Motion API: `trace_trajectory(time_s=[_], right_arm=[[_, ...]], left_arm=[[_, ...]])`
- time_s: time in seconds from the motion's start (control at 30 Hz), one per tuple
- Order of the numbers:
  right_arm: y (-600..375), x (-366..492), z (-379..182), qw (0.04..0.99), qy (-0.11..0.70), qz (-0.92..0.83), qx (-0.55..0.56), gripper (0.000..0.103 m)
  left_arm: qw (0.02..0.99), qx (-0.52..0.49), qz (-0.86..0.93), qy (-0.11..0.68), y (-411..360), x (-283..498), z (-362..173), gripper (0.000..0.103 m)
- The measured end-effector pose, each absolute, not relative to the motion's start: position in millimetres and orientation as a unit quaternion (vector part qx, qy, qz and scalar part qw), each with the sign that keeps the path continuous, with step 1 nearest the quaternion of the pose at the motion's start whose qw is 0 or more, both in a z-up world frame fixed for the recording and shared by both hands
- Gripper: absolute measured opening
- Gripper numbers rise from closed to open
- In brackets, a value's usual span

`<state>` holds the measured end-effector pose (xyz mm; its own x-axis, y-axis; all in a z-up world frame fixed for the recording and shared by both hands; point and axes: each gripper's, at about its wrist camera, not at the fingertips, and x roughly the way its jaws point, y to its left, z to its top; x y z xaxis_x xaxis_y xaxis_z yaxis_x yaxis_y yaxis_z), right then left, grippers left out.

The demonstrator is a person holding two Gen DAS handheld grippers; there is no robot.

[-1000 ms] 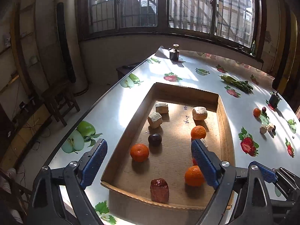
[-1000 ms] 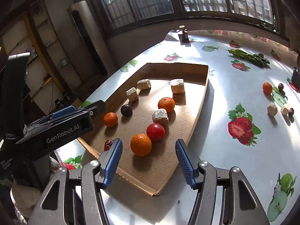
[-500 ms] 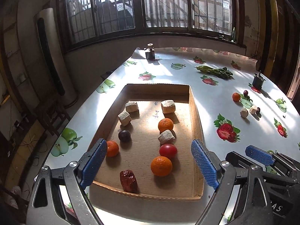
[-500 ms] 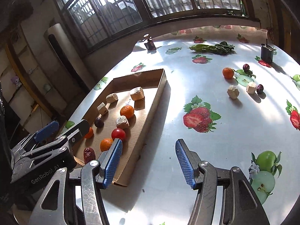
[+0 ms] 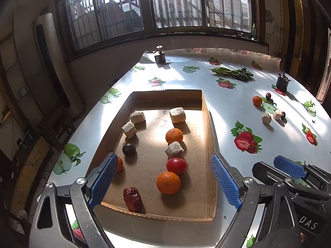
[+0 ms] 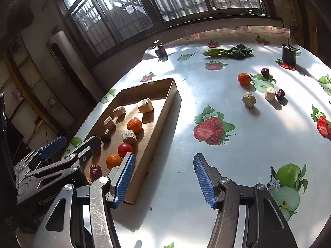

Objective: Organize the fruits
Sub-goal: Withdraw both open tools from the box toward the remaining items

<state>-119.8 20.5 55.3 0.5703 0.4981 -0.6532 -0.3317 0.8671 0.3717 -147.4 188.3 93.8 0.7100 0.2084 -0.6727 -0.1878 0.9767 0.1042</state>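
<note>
A shallow cardboard tray point(image 5: 209, 136) lies on the table and holds three oranges, a red tomato point(image 5: 176, 165), a dark plum point(image 5: 129, 149), a red date point(image 5: 132, 198) and several beige blocks. My left gripper point(image 5: 164, 180) hovers open over the tray's near end, nothing between its fingers. My right gripper point(image 6: 163, 180) stands open and empty over bare tablecloth just right of the tray point(image 6: 165, 111). Far right on the table sit a loose orange point(image 6: 244, 78), two dates point(image 6: 265, 71) and two beige blocks point(image 6: 249, 99).
The fruit-print tablecloth point(image 6: 238, 148) covers a round table. Green vegetables point(image 6: 227, 52), a dark cup point(image 6: 289, 55) and a small dark bottle point(image 6: 160, 50) stand at the far side. The table's left edge drops toward a floor with a tall white unit point(image 5: 55, 66).
Both views have swung to the right: the tray slid leftward in each frame and the loose fruit at the far right came into fuller view. Both grippers kept the same opening.
</note>
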Motion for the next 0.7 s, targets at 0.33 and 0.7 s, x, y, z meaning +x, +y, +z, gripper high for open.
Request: trace_trajectory(time_s=[0.33, 0.7], right_arm=[[-26.9, -108.1, 70.3, 0.893, 0.391, 0.193, 0.11, 0.064], [-141.4, -43.2, 125.1, 0.934, 0.352, 0.045, 0.047, 0.072]], left_arm=[[0.921, 0.022, 0.079, 0.38, 170.3, -125.9, 94.4, 0.091], [0.926, -0.015, -0.004, 0.377, 140.4, -67.2, 133.3, 0.091]])
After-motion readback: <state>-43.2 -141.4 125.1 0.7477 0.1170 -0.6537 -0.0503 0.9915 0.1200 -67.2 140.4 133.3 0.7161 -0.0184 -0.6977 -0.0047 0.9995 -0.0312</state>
